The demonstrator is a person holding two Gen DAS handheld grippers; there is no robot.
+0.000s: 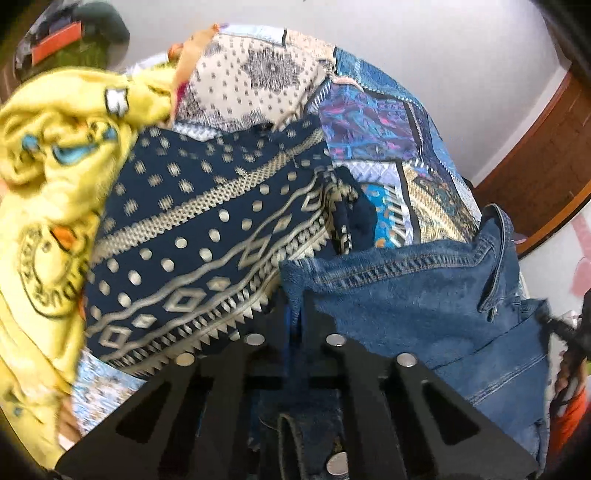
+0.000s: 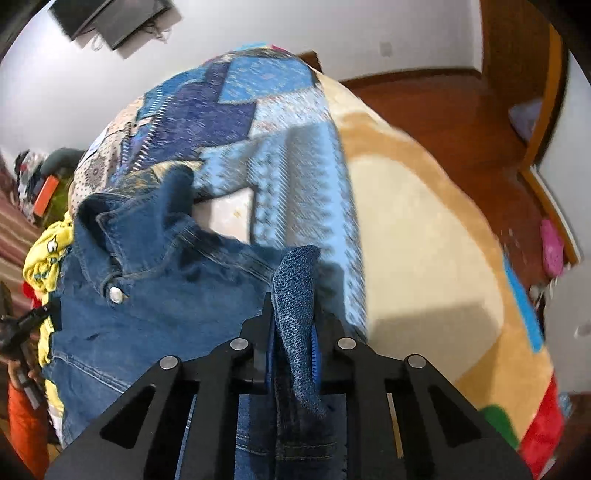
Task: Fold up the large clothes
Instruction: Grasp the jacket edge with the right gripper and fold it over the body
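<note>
Gripping denim jacket; yellow garment lettering illegible.

White walls, reddish wooden floor, patchwork-covered bed.

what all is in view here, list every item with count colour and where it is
blue denim jacket: one, mid-blue with a metal snap button, lifted over the bed, pinched by both grippers
navy garment with cream geometric print: one, spread on the bed beside the jacket
yellow printed garment: one, crumpled at the bed's left side
patchwork bedspread: one, blue, purple and cream, covering the bed
tan and cream blanket: one, on the bed's right part
wooden floor: red-brown, beyond the bed
left gripper: black, shut on denim
right gripper: black, shut on a denim fold
</note>
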